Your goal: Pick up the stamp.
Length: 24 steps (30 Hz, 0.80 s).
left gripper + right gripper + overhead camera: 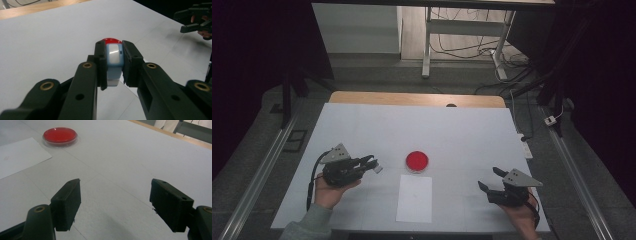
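My left gripper [113, 62] is clamped on a small light-blue block with a white face [114, 63], the two black jaws pressing its sides so that it stands upright between them, front end poking past the tips; in the high view the same block [377, 168] juts out of the left gripper [371, 163] toward the middle of the table [362, 125], carried just above the white surface rather than resting on it. I read that grip as a carrying hold: squeezed across the narrow sides, the face stays clear and the bottom free to press down. Straight ahead of the jaws sits the red dish [417, 160], a shallow round thing with a clear rim, apart from the block, and just nearer me lies a sheet of white paper [414, 198], touching or nearly touching the dish. That line-up suggests the block is bound for the dish or the paper; I cannot tell which. My right gripper [115, 200] hangs wide open with nothing between the jaws, parked well off to the right [490, 179], probably to stay out of the way.
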{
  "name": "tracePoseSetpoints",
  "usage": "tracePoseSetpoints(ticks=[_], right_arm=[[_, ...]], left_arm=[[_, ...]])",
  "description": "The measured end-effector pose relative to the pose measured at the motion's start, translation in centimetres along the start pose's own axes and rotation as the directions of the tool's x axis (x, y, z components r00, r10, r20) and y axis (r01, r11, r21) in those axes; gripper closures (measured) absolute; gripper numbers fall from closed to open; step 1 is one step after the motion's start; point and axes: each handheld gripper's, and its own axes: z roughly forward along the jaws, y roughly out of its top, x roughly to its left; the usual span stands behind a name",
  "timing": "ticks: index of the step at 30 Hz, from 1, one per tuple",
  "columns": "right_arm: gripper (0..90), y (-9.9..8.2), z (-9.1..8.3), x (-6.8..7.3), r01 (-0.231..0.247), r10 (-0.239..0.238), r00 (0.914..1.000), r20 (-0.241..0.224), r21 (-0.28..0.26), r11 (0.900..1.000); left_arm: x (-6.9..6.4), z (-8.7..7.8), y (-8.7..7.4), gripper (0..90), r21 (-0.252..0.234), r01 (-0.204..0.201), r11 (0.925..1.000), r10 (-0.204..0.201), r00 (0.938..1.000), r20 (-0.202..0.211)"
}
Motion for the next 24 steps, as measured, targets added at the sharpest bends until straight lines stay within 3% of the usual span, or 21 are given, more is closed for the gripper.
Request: tracePoseSetpoints(ticks=[7,16,24], right_arm=[[24.8,0.1,-0.2,-0.1,-0.006,0.006,1.0000,0.006,-0.010,0.9999],[24.8,0.0,-0.3,-0.2,-0.011,0.011,0.9999,0.009,-0.011,0.9999],[24.8,0.0,-0.2,-0.1,-0.011,0.011,0.9999,0.011,-0.010,0.9999]], left_arm=[[-0.4,0.3,1.3,75.5,-0.007,-0.028,0.9996,0.028,0.9995,0.016],[-0.9,1.4,2.2,75.5,0.007,-0.036,0.9993,0.035,0.9989,0.032],[-1.5,2.9,3.3,75.5,0.000,-0.034,0.9994,0.034,0.9964,0.078]])
